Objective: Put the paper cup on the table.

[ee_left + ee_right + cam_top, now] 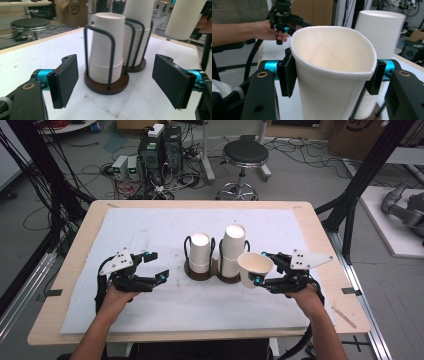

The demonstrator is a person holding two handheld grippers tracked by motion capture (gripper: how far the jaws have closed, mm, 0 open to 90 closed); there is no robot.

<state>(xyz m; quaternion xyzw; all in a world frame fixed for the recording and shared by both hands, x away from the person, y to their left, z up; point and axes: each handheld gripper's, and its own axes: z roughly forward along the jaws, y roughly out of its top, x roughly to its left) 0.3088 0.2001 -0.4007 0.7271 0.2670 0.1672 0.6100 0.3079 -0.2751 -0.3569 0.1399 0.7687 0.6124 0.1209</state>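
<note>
Two stacks of upside-down white paper cups stand in a dark wire holder [205,272] at the middle of the table: a shorter left stack [200,252] [107,47] and a taller right stack [232,249] [138,27] [382,32]. My right gripper [260,268] [332,75] is shut on a single white paper cup [255,267] [332,75], mouth up and squeezed oval, just right of the taller stack. My left gripper [156,265] [120,82] is open with nothing between its pads, left of the holder and facing the shorter stack.
A white mat [150,310] covers most of the wooden table [80,235]. Beyond the far edge stand a black stool [245,155], computer boxes [160,150] and floor cables. Black frame posts rise at both sides.
</note>
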